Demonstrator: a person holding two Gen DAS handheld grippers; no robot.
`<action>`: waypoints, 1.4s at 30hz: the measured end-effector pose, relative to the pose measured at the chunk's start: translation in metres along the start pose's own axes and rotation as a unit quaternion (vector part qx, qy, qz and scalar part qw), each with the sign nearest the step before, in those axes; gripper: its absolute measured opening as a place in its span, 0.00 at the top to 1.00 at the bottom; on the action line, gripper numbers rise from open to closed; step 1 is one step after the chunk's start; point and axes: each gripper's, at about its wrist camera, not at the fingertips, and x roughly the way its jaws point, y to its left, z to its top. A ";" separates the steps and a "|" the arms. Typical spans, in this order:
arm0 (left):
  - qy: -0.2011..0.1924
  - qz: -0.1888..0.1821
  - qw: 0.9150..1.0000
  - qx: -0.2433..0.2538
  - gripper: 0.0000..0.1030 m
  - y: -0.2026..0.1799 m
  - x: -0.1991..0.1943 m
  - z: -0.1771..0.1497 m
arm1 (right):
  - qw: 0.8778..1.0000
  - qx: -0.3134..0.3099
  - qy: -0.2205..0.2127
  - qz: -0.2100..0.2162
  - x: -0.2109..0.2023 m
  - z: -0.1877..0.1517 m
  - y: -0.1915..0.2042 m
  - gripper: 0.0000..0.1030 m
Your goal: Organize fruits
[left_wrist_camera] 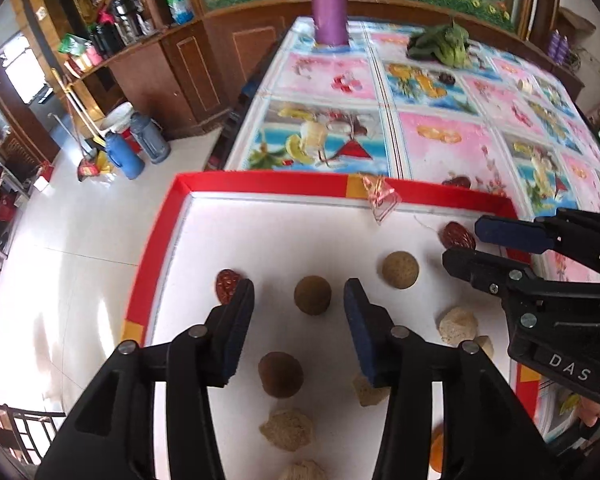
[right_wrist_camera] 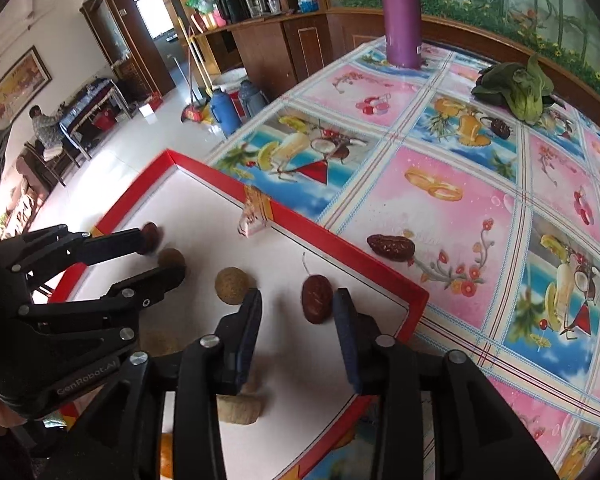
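On the white tray (left_wrist_camera: 380,224) with the red rim, which lies at the near corner of the counter (right_wrist_camera: 460,184), the sorting looks to be under way: round brown fruits, pale knobbly ones and dark red dates lie spread apart on its floor rather than in groups. The left tool (left_wrist_camera: 299,300) hangs over the tray with its jaws apart, a round brown fruit (left_wrist_camera: 313,295) lying between its fingertips but not touched, and a red date (left_wrist_camera: 228,285) just beside its left finger. The right tool (right_wrist_camera: 297,309) is also parted, aimed at a dark date (right_wrist_camera: 317,298) near the tray's far right corner, close by its right finger. Neither tool carries anything. One more date (right_wrist_camera: 390,246) lies outside the tray on the patterned cloth, just beyond the rim, and probably needs bringing in. The next move, as I judge it, calls for lowering each tool until the fingers flank its fruit, then squeezing gently; the round ones may roll away if nudged
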 end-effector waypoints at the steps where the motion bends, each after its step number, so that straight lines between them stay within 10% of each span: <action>1: -0.014 0.007 1.000 -0.006 0.43 0.000 -0.008 -0.001 | 1.000 0.001 -0.009 0.002 -0.006 0.000 0.001 0.63; 11: -0.179 0.087 0.976 -0.089 0.01 -0.005 -0.126 -0.043 | 0.990 -0.012 -0.140 -0.013 -0.097 -0.029 0.027 0.49; 21: -0.224 0.200 0.946 -0.124 0.00 -0.029 -0.187 -0.104 | 0.972 0.008 -0.234 -0.031 -0.166 -0.097 0.048 0.32; 30: -0.283 0.162 0.933 -0.154 0.00 -0.046 -0.237 -0.164 | 0.961 -0.011 -0.272 -0.050 -0.204 -0.149 0.064 0.29; 42: -0.314 0.200 0.916 -0.151 0.00 -0.065 -0.282 -0.190 | 0.940 -0.021 -0.337 -0.043 -0.254 -0.181 0.082 0.25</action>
